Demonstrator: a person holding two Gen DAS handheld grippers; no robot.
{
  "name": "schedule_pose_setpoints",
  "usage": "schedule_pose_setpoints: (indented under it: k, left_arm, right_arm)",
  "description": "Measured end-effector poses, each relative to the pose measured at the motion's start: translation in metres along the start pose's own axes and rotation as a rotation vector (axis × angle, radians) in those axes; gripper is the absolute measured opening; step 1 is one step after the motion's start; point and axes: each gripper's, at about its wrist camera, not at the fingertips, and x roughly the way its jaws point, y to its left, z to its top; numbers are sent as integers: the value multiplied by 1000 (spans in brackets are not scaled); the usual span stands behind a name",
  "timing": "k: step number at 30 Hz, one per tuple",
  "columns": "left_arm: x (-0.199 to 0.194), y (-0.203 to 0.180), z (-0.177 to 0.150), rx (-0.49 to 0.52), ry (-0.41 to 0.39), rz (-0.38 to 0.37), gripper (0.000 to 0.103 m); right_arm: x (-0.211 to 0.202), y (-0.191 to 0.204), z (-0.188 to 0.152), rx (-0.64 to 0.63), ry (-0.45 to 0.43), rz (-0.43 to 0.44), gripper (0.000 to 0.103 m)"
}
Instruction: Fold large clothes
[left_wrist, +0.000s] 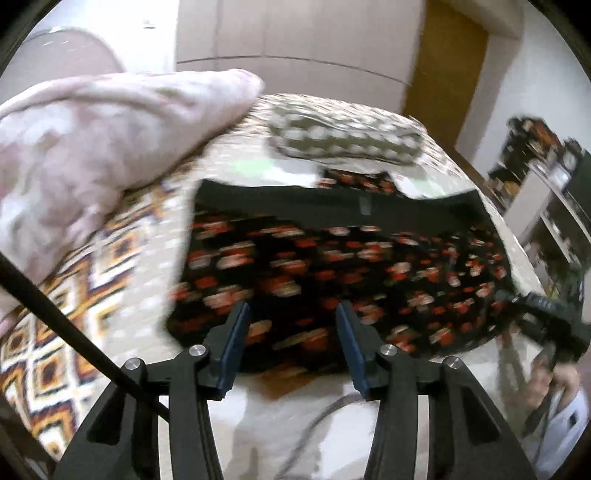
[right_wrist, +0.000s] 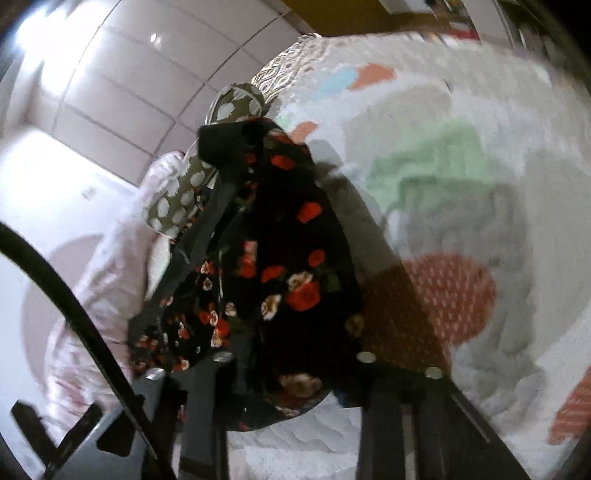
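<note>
**Floral garment on the bed, one end gathered in the right tongs**

From the left wrist view we see our left tongs (left_wrist: 292, 314) standing apart, blue pads facing each other with nothing between them. Beyond them the black floral garment (left_wrist: 332, 266) lies spread across the bed (left_wrist: 155, 236), its plain black waistband (left_wrist: 332, 201) along the far edge. A pale pink blanket (left_wrist: 92, 147) is heaped at the left on a geometric orange-and-white cover (left_wrist: 74, 314), and an olive pillow with white spots (left_wrist: 343, 138) lies past the garment. At the right edge the right tongs (left_wrist: 550, 314) appear by the garment's corner, with a hand (left_wrist: 554, 384) below them; the picture is blurred.

From the right wrist view the garment (right_wrist: 280, 258) rises bunched straight out of our right tongs (right_wrist: 291, 369), whose fingers are mostly covered by the cloth; they look clamped on its near end. The spotted pillow (right_wrist: 184, 199) and pink blanket (right_wrist: 110, 277) lie to the left, and a white bedspread with green and orange patches (right_wrist: 461, 221) fills the right.
</note>
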Motion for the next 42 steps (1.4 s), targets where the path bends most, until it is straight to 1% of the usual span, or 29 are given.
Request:
schedule_pose_setpoints:
  k: [1, 2, 3, 4, 5, 6, 7, 9, 10, 12, 14, 15, 16, 19, 21, 23, 26, 29, 31, 32, 35, 36, 37, 38, 40, 42]
  left_arm:
    - [-6, 20, -5, -24, -6, 21, 47]
    - [-12, 33, -11, -41, -10, 35, 47]
    - [-17, 54, -16, -71, -14, 57, 47]
    - [-21, 76, -20, -110, -16, 75, 47]
    - [-26, 92, -23, -142, -18, 82, 47]
    - [-30, 109, -26, -178, -21, 86, 47]
    - [-35, 127, -29, -218, -27, 89, 47]
    - [-44, 157, -36, -286, -43, 102, 47]
    - [-50, 173, -40, -315, -52, 109, 47]
    - [-57, 193, -47, -347, -66, 126, 47]
    - [-62, 208, -55, -374, -73, 139, 47]
    - [-63, 215, -57, -385, -73, 142, 47]
    - [-64, 221, -60, -395, -72, 146, 47]
    - [-68, 236, -68, -427, -70, 154, 47]
    - [-70, 243, -72, -441, -68, 159, 47]
    - [-71, 248, -73, -447, -69, 160, 47]
    - [-72, 251, -72, -450, -75, 171, 47]
    - [-70, 255, -69, -464, -80, 171, 47]
    - [-66, 255, -63, -474, -78, 157, 47]
    - [-64, 253, -58, -476, -79, 141, 47]
    - [-58, 242, -41, -452, -91, 121, 47]
    - [-56, 239, -35, -443, -90, 120, 48]
    - [-53, 235, -27, -438, -90, 115, 49]
    - [-51, 233, -23, -438, -88, 110, 52]
    - [-45, 226, -11, -438, -82, 94, 56]
    - [-40, 213, 3, -426, -83, 77, 56]
  right_arm:
    - [-3, 14, 3, -46, -7, -45, 25]
    - [-7, 39, 6, -120, -26, -105, 24]
    - [-9, 56, 7, -169, -40, -133, 23]
    - [-11, 87, 7, -255, -62, -174, 23]
    - [-13, 114, 4, -324, -77, -197, 22]
    - [-14, 151, -4, -413, -93, -213, 22]
    - [-14, 172, -11, -464, -97, -217, 21]
    - [-4, 237, -39, -616, -92, -208, 20]
    - [1, 259, -53, -666, -84, -201, 20]
    - [17, 305, -90, -782, -57, -180, 19]
    - [44, 343, -132, -885, 3, -155, 19]
    - [55, 354, -150, -923, 28, -148, 19]
    - [71, 366, -175, -973, 67, -140, 19]
    - [105, 377, -221, -1051, 133, -143, 19]
    - [118, 375, -237, -1083, 145, -146, 19]
    - [116, 371, -236, -1072, 151, -120, 19]
    - [98, 366, -223, -1057, 140, -59, 19]
    - [81, 373, -222, -1076, 126, 5, 19]
    - [79, 376, -228, -1094, 158, 50, 19]
    - [82, 377, -237, -1119, 183, 65, 19]
    - [105, 374, -259, -1163, 235, 43, 19]
    - [117, 372, -262, -1162, 257, 31, 21]
    - [124, 369, -260, -1138, 264, 38, 23]
    - [124, 367, -256, -1106, 262, 62, 26]
    - [113, 367, -246, -1043, 280, 132, 36]
    - [93, 367, -238, -1028, 280, 194, 40]
